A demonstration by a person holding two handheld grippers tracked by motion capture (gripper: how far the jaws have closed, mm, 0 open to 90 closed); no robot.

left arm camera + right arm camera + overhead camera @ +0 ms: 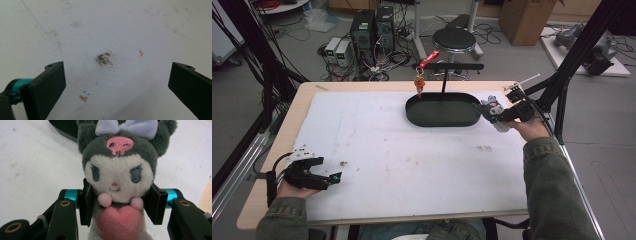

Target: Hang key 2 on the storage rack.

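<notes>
The plush doll has a dark grey hood with a pale lilac bow and a pink skull mark, a cream face with grey-blue eyes, and a pink heart at its chest. The tray and its stand are black, with a red and orange charm hanging from it. The mat is white, flecked with a grey smudge and small orange and blue marks.

Olive-green sleeves; black hand-held gripper, teal fittings.
</notes>
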